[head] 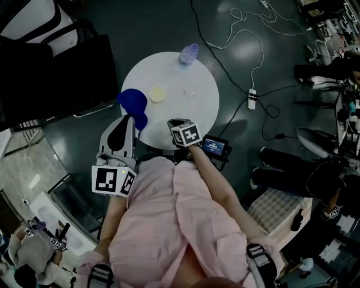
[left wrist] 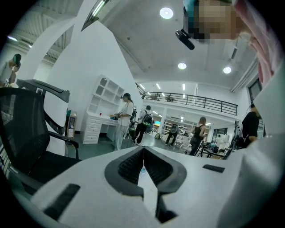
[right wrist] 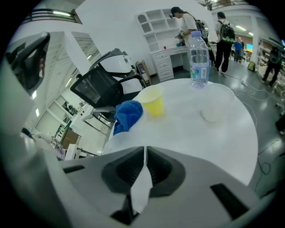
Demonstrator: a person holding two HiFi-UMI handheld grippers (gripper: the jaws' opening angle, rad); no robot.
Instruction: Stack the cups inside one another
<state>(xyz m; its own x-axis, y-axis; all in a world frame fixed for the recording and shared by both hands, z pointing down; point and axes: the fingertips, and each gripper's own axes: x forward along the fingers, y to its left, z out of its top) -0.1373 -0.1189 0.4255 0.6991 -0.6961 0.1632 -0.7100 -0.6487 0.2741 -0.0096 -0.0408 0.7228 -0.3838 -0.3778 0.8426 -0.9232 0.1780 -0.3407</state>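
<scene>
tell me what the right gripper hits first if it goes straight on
Probably the yellow cup, standing just right of the blue cup; depth is unclear, so it could pass between them.

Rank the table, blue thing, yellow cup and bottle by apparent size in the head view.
Table; blue thing; then bottle and yellow cup, which look about alike, so I won't rank them.

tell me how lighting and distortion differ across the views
Head view: dim, only the round white table bright. Left gripper view: heavy fisheye, ceiling lights glare. Right gripper view: fisheye curves the table edge; yellow cup and bottle sharp, clear cup nearly lost against white.
</scene>
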